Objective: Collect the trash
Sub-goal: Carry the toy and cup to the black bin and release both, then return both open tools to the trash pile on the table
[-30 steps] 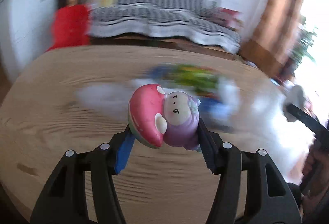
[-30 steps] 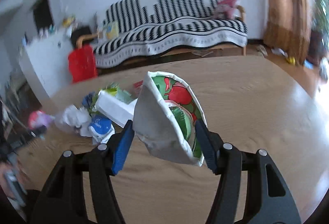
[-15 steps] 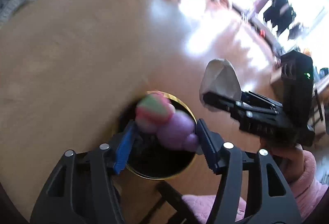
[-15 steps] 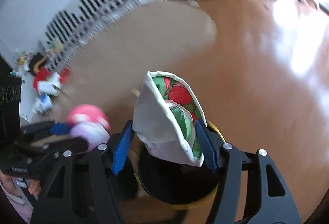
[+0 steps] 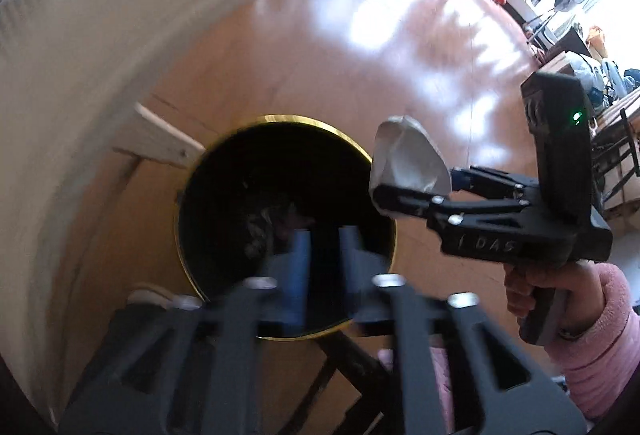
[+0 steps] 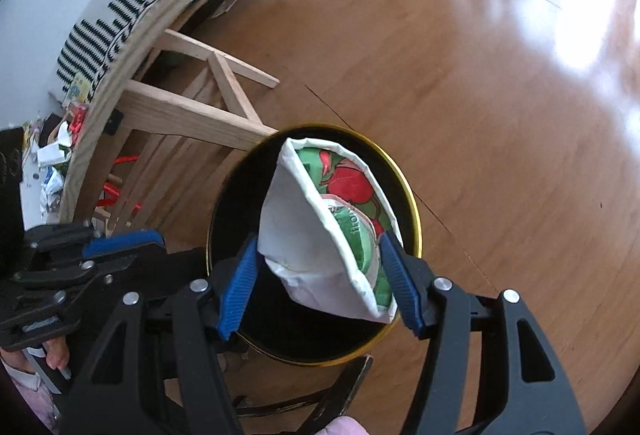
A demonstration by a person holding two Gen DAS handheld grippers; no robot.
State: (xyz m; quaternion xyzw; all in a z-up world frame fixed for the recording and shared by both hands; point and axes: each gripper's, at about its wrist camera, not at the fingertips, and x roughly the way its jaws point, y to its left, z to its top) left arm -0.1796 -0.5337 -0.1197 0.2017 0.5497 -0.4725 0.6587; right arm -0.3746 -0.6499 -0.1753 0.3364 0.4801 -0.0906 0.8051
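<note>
R gripper point(image 6: 320, 287) clamped on folded paper cup point(image 6: 324, 235), white outside, red/green print inside, held right over black gold-rimmed bin point(image 6: 416, 219). L gripper point(image 5: 324, 255), blurred, holds nothing btwn its blue pads; jaws just opened a bit, tips over bin mouth at 6 o'clock. Dark stuff inside bin, can't tell what. In L view, cup sits at bin's 3 o'clock. Wooden table point(image 6: 160, 35) at 10 o'clock, wood floor point(image 6: 500, 95) all round.

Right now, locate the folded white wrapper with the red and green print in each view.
Left wrist: the folded wrapper sits right of centre, pinched by the right gripper.
Right wrist: the wrapper sits at centre, between blue pads.
Shared landmark: the gold-rimmed black bin.
</note>
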